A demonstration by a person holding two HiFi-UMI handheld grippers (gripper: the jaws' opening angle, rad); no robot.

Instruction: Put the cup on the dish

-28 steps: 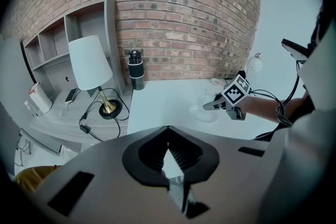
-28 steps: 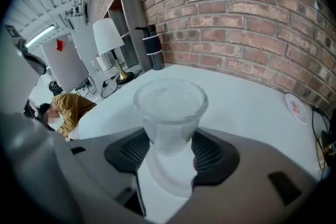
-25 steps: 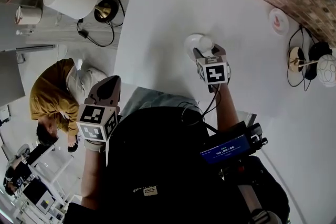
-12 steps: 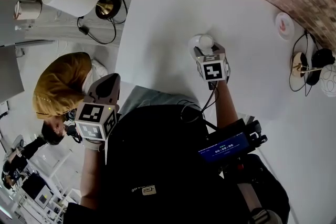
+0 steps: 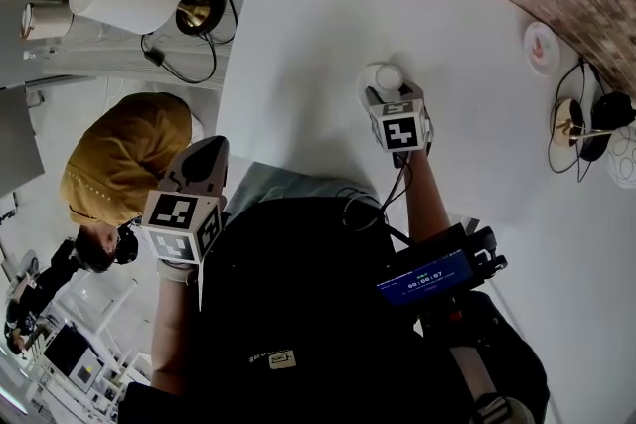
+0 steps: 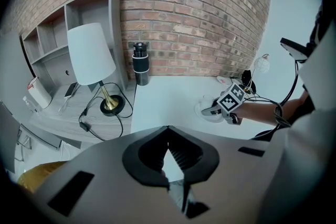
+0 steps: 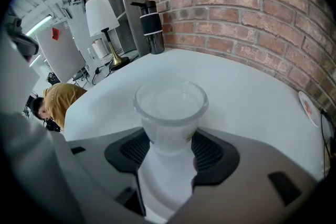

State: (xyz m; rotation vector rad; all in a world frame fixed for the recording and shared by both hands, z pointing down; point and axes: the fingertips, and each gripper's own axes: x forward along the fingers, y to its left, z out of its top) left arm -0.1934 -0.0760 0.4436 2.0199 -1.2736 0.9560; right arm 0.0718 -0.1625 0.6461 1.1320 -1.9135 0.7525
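Milky-white translucent cup sits upright between the pads of the right gripper, which pinch its lower body. The grip looks the same as a second ago. In the head view the cup is directly over the white dish, mid-worktop. Compared with a second ago, the right gripper appears to have sunk slightly toward the dish and has not drifted sideways. No view shows whether the cup's base touches the dish yet. Judgement: the placing step is nearly done, and what remains is to seat the cup, release it and withdraw. Left gripper hangs off the worktop's near edge, jaws pressed together on nothing, unchanged.
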